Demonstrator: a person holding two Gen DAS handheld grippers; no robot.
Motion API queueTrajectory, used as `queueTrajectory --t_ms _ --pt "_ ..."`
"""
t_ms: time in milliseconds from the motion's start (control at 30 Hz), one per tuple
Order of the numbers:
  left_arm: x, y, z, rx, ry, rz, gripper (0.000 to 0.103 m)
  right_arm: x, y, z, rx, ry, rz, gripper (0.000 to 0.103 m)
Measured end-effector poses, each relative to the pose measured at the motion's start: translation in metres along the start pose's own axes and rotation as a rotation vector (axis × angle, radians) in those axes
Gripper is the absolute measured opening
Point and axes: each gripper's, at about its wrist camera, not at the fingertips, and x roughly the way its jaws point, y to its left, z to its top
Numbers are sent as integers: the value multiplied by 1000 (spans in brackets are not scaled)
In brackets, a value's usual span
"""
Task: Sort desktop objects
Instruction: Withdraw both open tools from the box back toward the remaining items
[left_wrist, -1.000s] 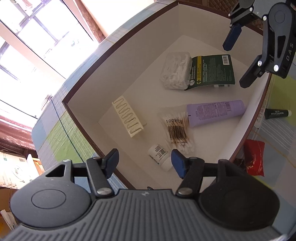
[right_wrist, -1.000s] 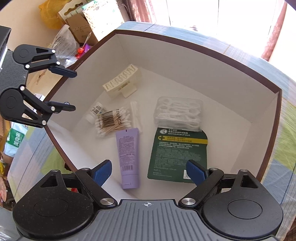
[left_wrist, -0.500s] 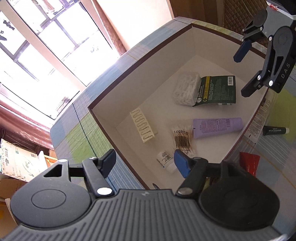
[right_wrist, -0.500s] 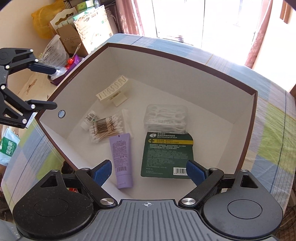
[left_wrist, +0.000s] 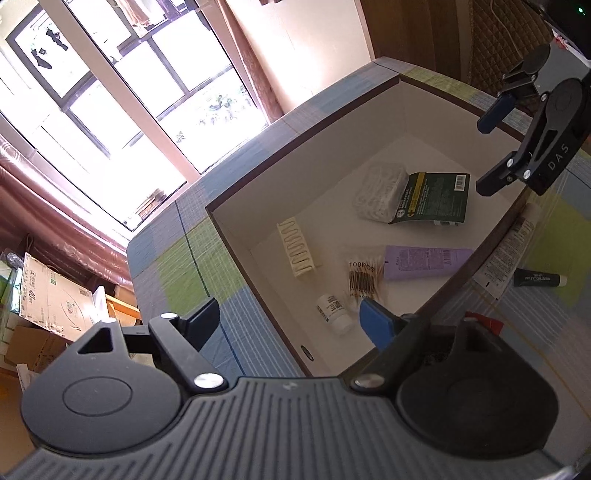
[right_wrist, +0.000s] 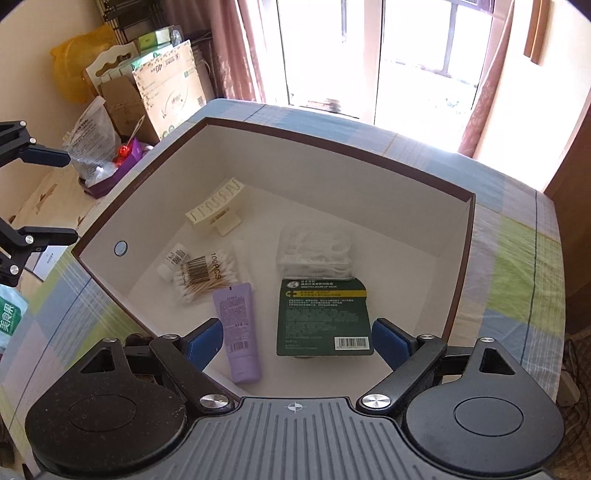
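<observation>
White-walled box (right_wrist: 369, 192) on checked bench (right_wrist: 517, 266) holds purple tube (right_wrist: 238, 328), cotton swabs (right_wrist: 203, 275), green packet (right_wrist: 323, 317). Left claw (left_wrist: 291, 325) and right claw (right_wrist: 297, 341) wide open, empty, above box edges.

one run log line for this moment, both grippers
left hand-held gripper: open, empty | right hand-held gripper: open, empty | box: six items inside | black tube: outside on table
</observation>
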Motion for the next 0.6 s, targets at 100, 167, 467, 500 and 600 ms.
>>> queueTrajectory --t_ms 100,167,467,500,600 --pt "-8 -2 -5 -31 0 5 81 -10 2 -4 5 -30 -3 93" --pt "-15 -5 -8 -52 -3 13 81 -18 5 -8 3 -52 -4 93" --pt "-41 -23 -27 -138 -40 8 82 -47 19 -34 -10 -146 -7 93" --pt "-43 -24 -29 -146 -42 10 82 -50 21 -37 -13 -156 -10 93" --pt "-50 -30 -35 -166 -48 9 82 -60 28 -47 -21 -181 -20 93"
